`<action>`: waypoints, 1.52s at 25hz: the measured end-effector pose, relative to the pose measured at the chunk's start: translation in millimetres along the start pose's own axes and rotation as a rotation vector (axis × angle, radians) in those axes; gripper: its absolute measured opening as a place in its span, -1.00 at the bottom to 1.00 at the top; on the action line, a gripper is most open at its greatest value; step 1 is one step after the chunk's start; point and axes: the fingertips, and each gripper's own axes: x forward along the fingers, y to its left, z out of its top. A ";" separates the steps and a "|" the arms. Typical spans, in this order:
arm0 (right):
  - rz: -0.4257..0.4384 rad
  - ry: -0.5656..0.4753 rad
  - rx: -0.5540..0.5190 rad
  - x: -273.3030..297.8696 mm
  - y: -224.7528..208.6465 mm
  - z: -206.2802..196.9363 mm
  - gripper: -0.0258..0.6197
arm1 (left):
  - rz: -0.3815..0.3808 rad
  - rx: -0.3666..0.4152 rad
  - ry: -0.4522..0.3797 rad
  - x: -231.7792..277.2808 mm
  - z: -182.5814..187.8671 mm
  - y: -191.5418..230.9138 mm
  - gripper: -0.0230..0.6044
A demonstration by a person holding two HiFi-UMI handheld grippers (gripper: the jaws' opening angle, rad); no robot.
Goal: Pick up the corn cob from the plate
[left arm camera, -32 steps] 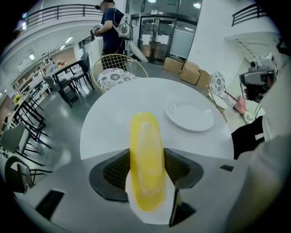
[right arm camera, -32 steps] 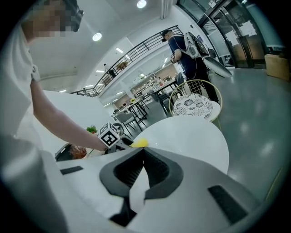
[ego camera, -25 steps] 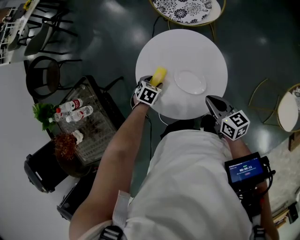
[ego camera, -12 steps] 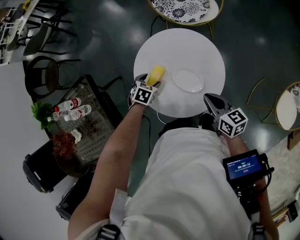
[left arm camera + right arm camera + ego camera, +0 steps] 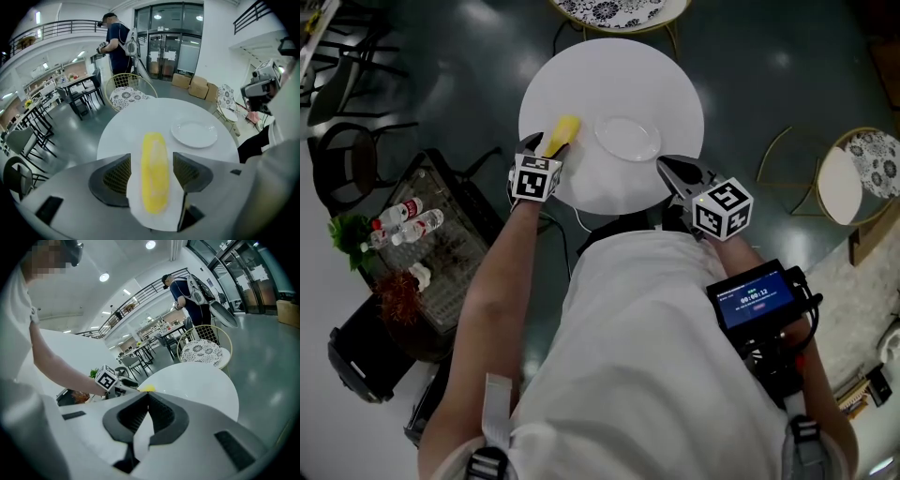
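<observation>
Round white table (image 5: 623, 80) carries corn cob (image 5: 562, 134) beside plate (image 5: 628, 139), patterned chair (image 5: 609, 9) beyond.

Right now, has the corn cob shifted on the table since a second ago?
No. In the head view the corn cob keeps its spot on the white table, just left of the plate; only the framing shifted.

The screen (image 5: 757, 300) reads about 00:00:12.

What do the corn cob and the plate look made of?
Corn cob: probably a plastic toy; even pale yellow, smooth, kernels barely show. Plate: likely glazed ceramic or melamine; plain white, smooth, slight sheen, raised rim.
</observation>
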 end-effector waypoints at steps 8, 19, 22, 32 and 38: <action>0.008 -0.005 -0.020 0.6 14.3 -1.7 -0.90 | 0.065 0.005 -0.092 -31.2 8.3 5.7 -0.46; 0.077 -0.035 -0.108 -14.7 25.3 31.9 -0.90 | 0.142 -0.107 -0.228 -98.4 24.8 -21.0 -0.90; 0.105 -0.046 -0.134 -34.0 29.8 42.0 -0.90 | 0.132 -0.172 -0.313 -126.0 38.3 -50.1 -0.90; 0.192 -0.065 -0.189 -49.3 35.8 32.1 -0.90 | 0.076 -0.300 -0.503 -160.7 23.1 -133.1 -0.90; 0.224 -0.070 -0.233 -54.0 43.7 19.6 -0.90 | 0.092 -0.358 -0.567 -175.0 11.2 -156.6 -0.90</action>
